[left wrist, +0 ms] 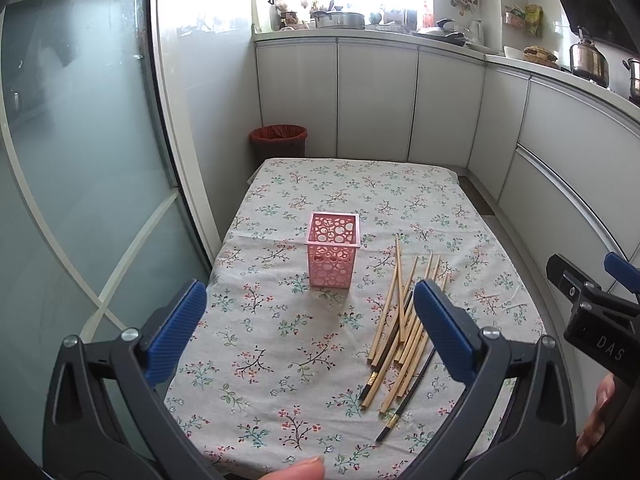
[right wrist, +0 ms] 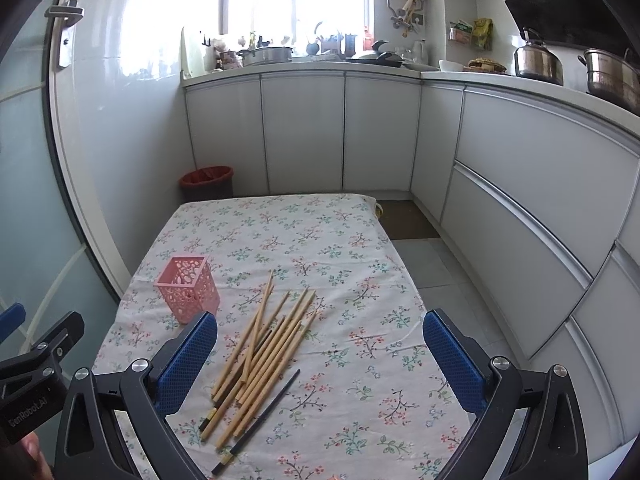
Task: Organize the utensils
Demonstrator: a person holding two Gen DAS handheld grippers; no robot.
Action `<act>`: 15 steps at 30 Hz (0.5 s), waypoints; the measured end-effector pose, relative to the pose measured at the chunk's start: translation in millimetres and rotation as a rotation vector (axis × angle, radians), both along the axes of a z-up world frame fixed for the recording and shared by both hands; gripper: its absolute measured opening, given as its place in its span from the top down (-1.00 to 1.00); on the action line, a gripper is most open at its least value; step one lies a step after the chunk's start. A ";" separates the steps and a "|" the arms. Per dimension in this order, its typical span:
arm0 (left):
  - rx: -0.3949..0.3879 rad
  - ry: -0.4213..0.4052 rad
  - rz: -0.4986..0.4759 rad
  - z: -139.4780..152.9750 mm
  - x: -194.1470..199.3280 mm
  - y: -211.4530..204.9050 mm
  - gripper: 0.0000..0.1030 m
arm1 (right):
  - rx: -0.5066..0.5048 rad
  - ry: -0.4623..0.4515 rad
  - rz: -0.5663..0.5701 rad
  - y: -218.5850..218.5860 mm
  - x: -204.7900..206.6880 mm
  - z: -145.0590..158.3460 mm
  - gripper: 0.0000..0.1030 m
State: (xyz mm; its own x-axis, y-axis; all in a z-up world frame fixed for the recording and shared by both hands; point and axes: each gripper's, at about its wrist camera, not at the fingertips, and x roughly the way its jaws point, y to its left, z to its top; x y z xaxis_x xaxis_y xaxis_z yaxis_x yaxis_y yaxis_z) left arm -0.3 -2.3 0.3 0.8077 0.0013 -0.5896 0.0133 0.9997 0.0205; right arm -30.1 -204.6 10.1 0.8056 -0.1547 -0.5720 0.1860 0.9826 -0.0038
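A pink perforated holder (left wrist: 332, 249) stands upright and empty on the floral tablecloth (left wrist: 304, 344). It also shows in the right wrist view (right wrist: 188, 288). A loose pile of several bamboo chopsticks (left wrist: 404, 320) with two black ones (left wrist: 408, 396) lies to its right, and appears in the right wrist view (right wrist: 262, 348). My left gripper (left wrist: 310, 332) is open and empty above the near part of the table. My right gripper (right wrist: 320, 356) is open and empty above the pile, and shows at the right edge of the left wrist view (left wrist: 592, 304).
A red-lined bin (left wrist: 279, 139) stands beyond the table's far end. White cabinets (left wrist: 376, 100) with a cluttered counter run along the back and right. A frosted glass door (left wrist: 80, 152) is close on the left. Tiled floor (right wrist: 432, 268) lies right of the table.
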 end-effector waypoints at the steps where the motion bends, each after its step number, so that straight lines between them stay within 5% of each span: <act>1: 0.000 0.000 0.000 0.0 -0.1 0.1 -1.00 | 0.000 0.000 0.001 0.0 0.0 0.0 -1.00; 15: -0.006 -0.001 0.004 0.7 -0.1 0.1 -1.00 | 0.000 0.000 0.001 -0.3 0.0 -0.5 -1.00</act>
